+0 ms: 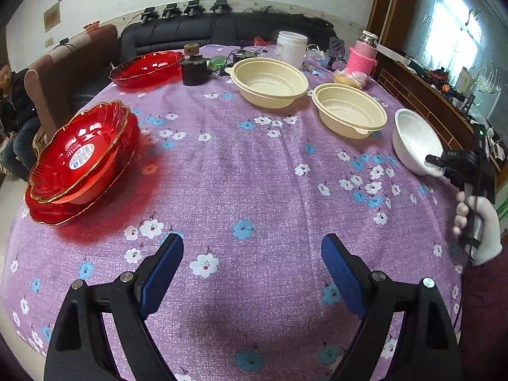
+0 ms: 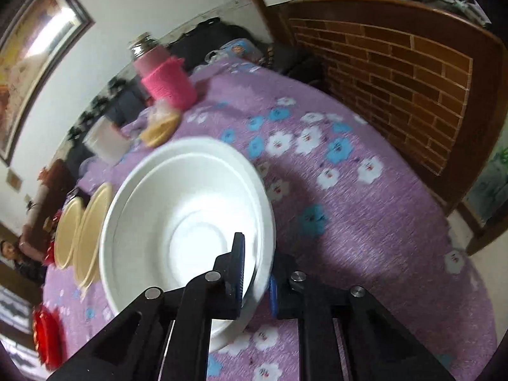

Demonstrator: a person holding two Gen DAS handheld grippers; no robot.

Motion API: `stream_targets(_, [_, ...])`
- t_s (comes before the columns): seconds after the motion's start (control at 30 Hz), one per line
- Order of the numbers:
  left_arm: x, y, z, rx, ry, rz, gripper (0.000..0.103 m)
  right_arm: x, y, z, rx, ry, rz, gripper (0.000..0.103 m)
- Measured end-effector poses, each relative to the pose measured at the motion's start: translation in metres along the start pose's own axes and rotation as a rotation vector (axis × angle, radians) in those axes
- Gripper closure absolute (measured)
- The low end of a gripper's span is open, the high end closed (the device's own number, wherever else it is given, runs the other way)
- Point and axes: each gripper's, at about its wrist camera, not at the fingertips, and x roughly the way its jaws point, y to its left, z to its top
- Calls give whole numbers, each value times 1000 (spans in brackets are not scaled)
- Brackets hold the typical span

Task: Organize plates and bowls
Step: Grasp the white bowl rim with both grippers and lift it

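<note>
My left gripper (image 1: pixel 252 254) is open and empty above the near part of the purple flowered tablecloth (image 1: pixel 247 171). A red bowl (image 1: pixel 76 155) sits stacked on red plates at the left; another red plate (image 1: pixel 146 68) is at the back. Two cream bowls (image 1: pixel 270 81) (image 1: pixel 349 109) stand at the middle right. My right gripper (image 2: pixel 257 273) is shut on the rim of a white bowl (image 2: pixel 184 228), one finger inside and one outside. It also shows in the left wrist view (image 1: pixel 433 162) at the white bowl (image 1: pixel 412 139).
A black jar (image 1: pixel 194 68), a white tub (image 1: pixel 290 49), a pink-sleeved bottle (image 1: pixel 362 58) and a bag of food (image 1: pixel 350 79) stand at the back. A brick-patterned wooden cabinet (image 2: pixel 397 63) runs along the right edge. A sofa and a seated person are at the left.
</note>
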Motion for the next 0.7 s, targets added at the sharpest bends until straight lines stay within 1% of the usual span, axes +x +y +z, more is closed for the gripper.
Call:
stream_targets(0.1, [0,5,2,-15,1,-11,15,-9,3,-10,-26,52,75,93])
stream_targets(0.13, [1,6,3,-23,3,-20,15,-13,5,-15,-38,86,115,95])
stream_targets(0.2, [4,8,7,-37,7,-41,15,-16,11,-22,-65,134,160,96])
stream_targets(0.27, [8,6,10,-43,9,-58,15,-15,20,-33,-77,199,220,96])
stream_targets(0.33, [11,2,14,-45,10,-80,15,-11,28,-45,-62,280,311,96])
stream_targets(0.43, [20,-5,19,-39,25,-92,15,-6,48,-63,-89,356,376,96])
stream_targets(0.5, [26,-9,21,-39,35,-103,15,-3,69,-77,-144,388,380,96])
stream_targets(0.6, [38,-10,24,-43,46,-93,15,1,101,-97,-247,412,349,96])
stream_targets(0.63, [41,-10,25,-46,45,-78,15,3,111,-103,-273,419,347,93])
stream_targets(0.67, [46,-9,27,-49,40,-55,15,3,120,-107,-298,417,329,92])
stream_targets(0.7, [50,-8,29,-48,48,-51,15,4,127,-109,-329,405,301,91])
